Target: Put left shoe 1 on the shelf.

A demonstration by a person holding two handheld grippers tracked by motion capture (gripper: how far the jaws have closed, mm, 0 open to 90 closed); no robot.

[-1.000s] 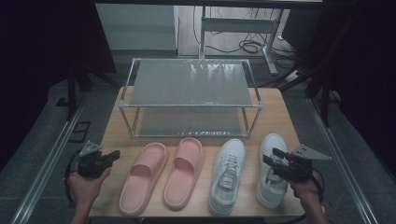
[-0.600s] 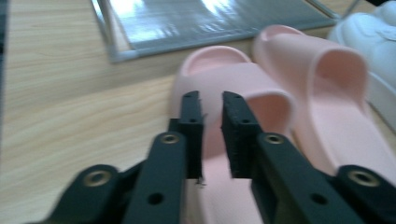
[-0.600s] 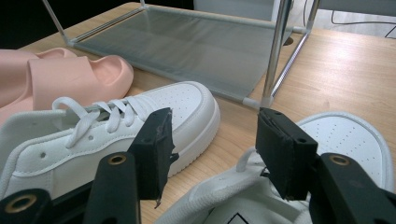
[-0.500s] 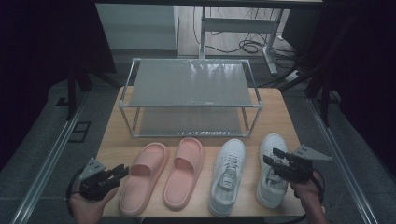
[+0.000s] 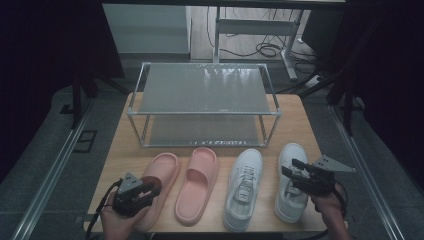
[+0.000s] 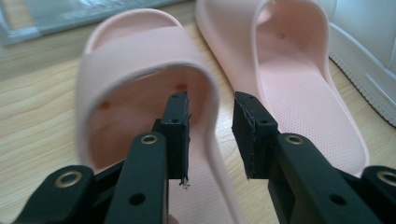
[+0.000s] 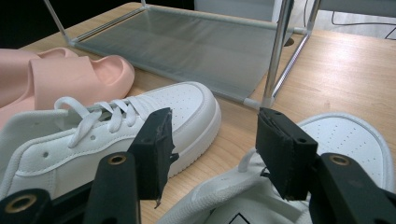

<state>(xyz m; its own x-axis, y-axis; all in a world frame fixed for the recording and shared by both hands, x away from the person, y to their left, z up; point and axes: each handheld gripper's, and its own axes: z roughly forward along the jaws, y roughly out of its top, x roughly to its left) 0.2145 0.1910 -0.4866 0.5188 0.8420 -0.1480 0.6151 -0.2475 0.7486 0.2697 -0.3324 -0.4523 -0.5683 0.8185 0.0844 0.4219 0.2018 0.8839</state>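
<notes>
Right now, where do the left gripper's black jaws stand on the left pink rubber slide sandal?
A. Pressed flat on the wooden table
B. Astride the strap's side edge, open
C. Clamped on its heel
B: the left gripper straddles the pink slide's strap edge, pads apart.

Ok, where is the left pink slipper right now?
In the high view, the left pink slipper lies at the table's front left, beside the other pink slipper, with the left gripper at its heel.

In the high view the left tool (image 5: pixel 150 191) hides the near end of the leftmost pink slipper (image 5: pixel 161 172); the right white sneaker (image 5: pixel 291 172) has its heel covered by the right tool (image 5: pixel 290 168)
</notes>
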